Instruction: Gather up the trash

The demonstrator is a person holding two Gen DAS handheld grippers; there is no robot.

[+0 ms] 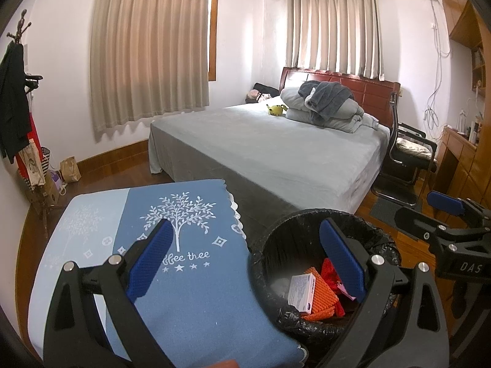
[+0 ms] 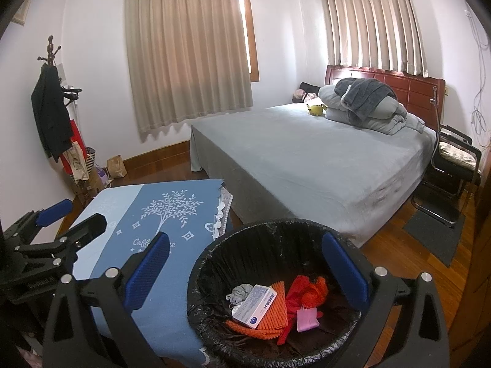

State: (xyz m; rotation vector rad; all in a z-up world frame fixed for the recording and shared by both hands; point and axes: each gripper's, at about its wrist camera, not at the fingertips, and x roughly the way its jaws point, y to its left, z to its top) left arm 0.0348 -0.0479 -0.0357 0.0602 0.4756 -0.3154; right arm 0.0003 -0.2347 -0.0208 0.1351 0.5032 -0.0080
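Note:
A round trash bin (image 2: 214, 260) with a black liner stands beside a low table with a blue tree-print cloth (image 2: 172, 291). Inside lie a white box (image 2: 254, 306), an orange foam net (image 2: 276, 316), red scraps (image 2: 307, 291), a pink piece (image 2: 307, 319) and a grey wad (image 2: 241, 291). The bin also shows in the left wrist view (image 1: 267, 263). My right gripper (image 2: 248, 268) is open and empty above the bin. My left gripper (image 1: 250, 257) is open and empty over the cloth (image 1: 190, 291) and the bin's edge. Each gripper shows in the other's view, the right (image 1: 442, 214) and the left (image 2: 61, 217).
A grey bed (image 2: 322, 165) with folded bedding and a yellow plush toy (image 2: 316, 109) stands behind the bin. A coat rack (image 2: 55, 116) with bags at its foot is at left. A black chair (image 2: 454, 165) and a floor mat (image 2: 435, 236) are at right.

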